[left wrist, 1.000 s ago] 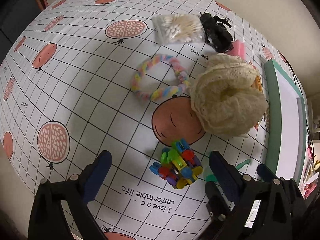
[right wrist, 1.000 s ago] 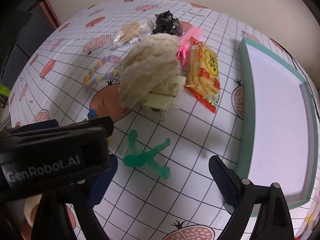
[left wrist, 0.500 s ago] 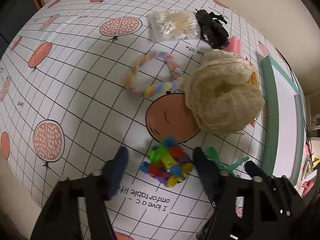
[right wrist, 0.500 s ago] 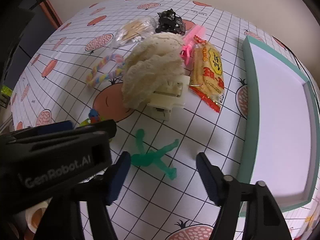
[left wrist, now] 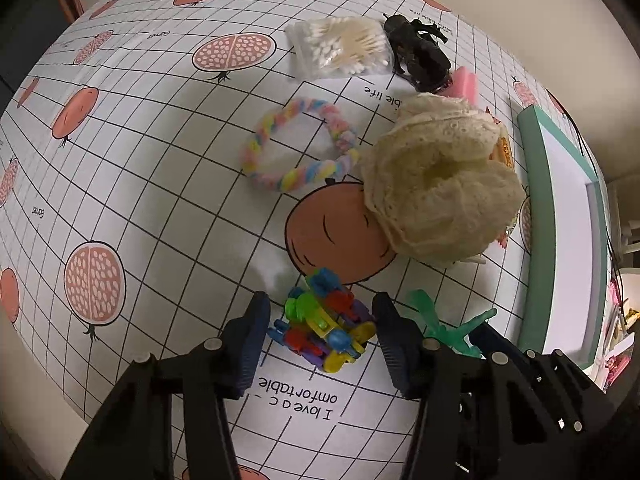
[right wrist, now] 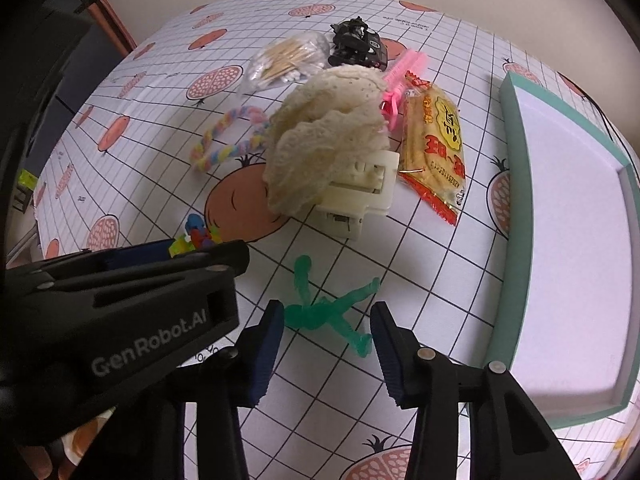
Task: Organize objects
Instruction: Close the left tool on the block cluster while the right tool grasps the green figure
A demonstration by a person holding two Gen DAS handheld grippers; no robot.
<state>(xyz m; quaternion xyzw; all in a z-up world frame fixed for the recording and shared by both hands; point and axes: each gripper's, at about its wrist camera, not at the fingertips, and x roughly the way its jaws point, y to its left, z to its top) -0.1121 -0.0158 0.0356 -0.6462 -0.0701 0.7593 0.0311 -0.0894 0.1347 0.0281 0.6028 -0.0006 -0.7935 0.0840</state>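
Block toy: we see the colourful block toy (left wrist: 324, 326) on the tablecloth (left wrist: 160, 200), between our left gripper (left wrist: 322, 320) fingers.
Left gripper: spread, fingers just beside the toy; contact we cannot tell.
Green figure: the green figure (right wrist: 324, 312) lies flat between our right gripper (right wrist: 326, 324) fingers.
Right gripper: spread, not clamped.
Around: cream hair clip (right wrist: 332, 160), braided ring (left wrist: 300, 144), snack packet (right wrist: 434, 144), tray (right wrist: 516, 216) at right.
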